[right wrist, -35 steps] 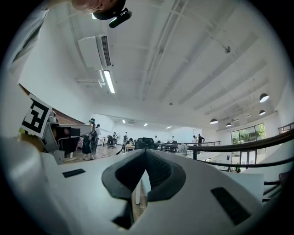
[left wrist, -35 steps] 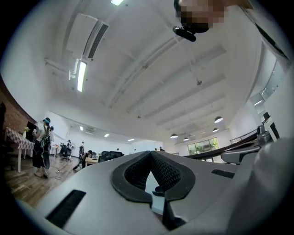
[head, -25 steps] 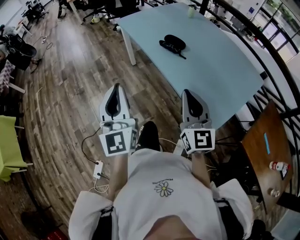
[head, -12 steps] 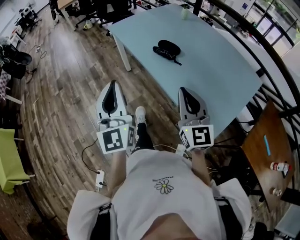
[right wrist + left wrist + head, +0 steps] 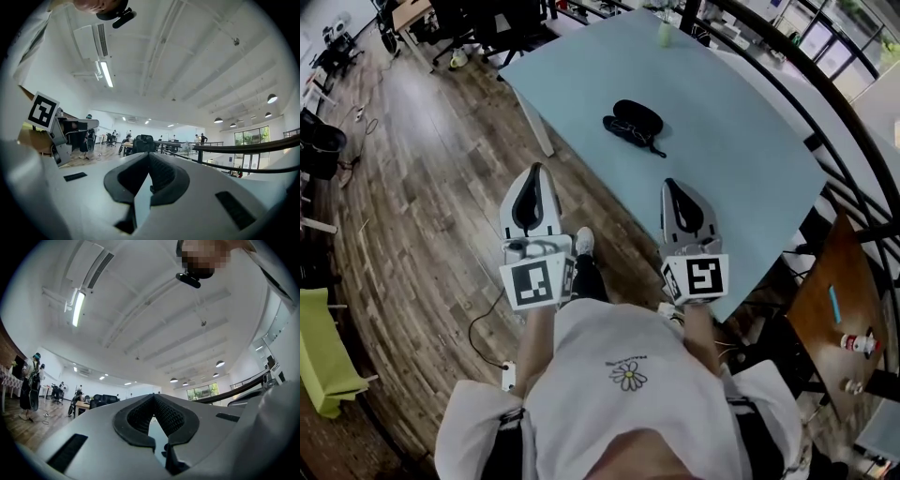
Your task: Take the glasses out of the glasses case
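Glasses case (image 5: 633, 124) nearer, well ahead of left tongs (image 5: 534, 172), right tongs (image 5: 673, 185)

No words or numbers can be read. The shirt (image 5: 581, 394) carries a short line of print (image 5: 626, 360) above a daisy (image 5: 627, 377), too small to make out. The cubes on the left gripper (image 5: 534, 173) and right gripper (image 5: 672, 186) bear black-and-white square markers, patterns only.
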A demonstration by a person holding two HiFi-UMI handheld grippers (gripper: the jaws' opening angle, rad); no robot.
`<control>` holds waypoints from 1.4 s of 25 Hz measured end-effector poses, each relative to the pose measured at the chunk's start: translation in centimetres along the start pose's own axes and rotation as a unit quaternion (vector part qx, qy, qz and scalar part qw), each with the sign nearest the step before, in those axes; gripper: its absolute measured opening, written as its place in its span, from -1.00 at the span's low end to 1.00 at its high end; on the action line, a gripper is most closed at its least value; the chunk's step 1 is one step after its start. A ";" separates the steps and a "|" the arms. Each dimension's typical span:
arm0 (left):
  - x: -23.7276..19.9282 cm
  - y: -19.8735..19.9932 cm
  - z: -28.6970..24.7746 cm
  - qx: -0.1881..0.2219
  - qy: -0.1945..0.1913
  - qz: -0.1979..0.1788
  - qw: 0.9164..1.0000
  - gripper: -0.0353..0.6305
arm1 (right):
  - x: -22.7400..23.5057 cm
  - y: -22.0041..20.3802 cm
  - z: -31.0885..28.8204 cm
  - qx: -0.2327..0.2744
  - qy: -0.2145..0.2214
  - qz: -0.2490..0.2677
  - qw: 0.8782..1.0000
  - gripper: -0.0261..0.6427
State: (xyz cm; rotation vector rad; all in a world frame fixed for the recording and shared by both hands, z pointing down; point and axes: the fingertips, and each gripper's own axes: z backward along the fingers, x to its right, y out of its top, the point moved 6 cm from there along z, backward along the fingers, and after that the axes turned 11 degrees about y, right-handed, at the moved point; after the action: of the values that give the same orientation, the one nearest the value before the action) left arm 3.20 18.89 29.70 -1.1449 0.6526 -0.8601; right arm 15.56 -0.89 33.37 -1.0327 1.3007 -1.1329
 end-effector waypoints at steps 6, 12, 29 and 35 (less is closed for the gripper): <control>-2.8 -1.2 -10.7 0.004 -0.021 0.004 1.000 -0.85 | 4.6 1.9 -9.0 0.003 -0.034 0.015 0.999 -0.90; -6.6 -3.1 -21.3 0.014 -0.036 0.004 0.999 -0.85 | 7.5 2.5 -19.6 -0.010 -0.055 0.036 0.998 -0.90; -8.4 -9.1 -31.4 -0.045 -0.071 0.036 0.996 -0.85 | 9.8 1.6 -30.5 -0.019 -0.048 0.021 0.998 -0.90; -7.0 -8.4 -31.6 -0.032 -0.079 0.039 0.996 -0.85 | 10.2 2.5 -30.0 0.000 -0.047 0.027 0.999 -0.90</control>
State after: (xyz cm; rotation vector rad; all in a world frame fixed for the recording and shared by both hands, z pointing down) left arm -28.21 7.61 28.45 -1.2234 0.5931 -0.6795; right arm -14.80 -8.87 28.32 -1.0324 1.2468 -1.0310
